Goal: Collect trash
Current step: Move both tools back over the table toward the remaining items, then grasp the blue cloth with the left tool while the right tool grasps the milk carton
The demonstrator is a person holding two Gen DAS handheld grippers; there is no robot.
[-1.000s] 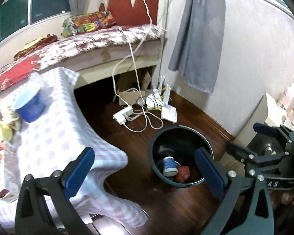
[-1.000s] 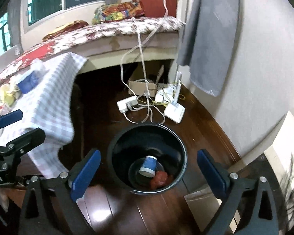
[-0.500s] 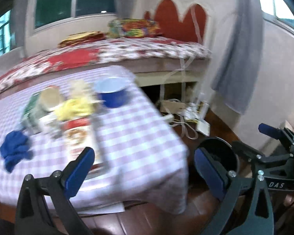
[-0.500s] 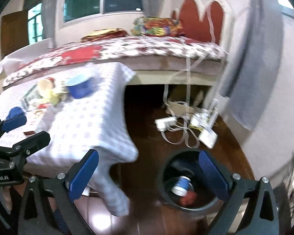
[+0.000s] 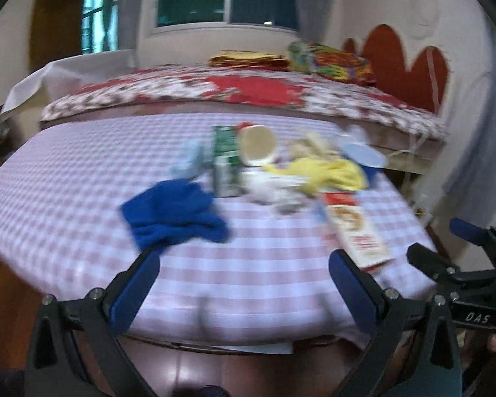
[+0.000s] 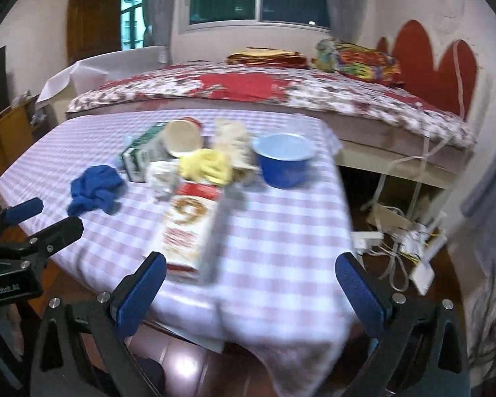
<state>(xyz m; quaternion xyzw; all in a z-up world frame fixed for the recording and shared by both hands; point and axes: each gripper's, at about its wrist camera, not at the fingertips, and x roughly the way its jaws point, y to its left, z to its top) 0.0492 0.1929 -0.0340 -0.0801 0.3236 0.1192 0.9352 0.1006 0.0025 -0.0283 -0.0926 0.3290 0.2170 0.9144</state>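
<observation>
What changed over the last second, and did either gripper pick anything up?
Both grippers swung from the bin on the floor round to the table. The bin has left both views. The left gripper and right gripper kept their jaws wide open and empty. The blue cloth, red-and-white carton and blue bowl lie untouched.
</observation>
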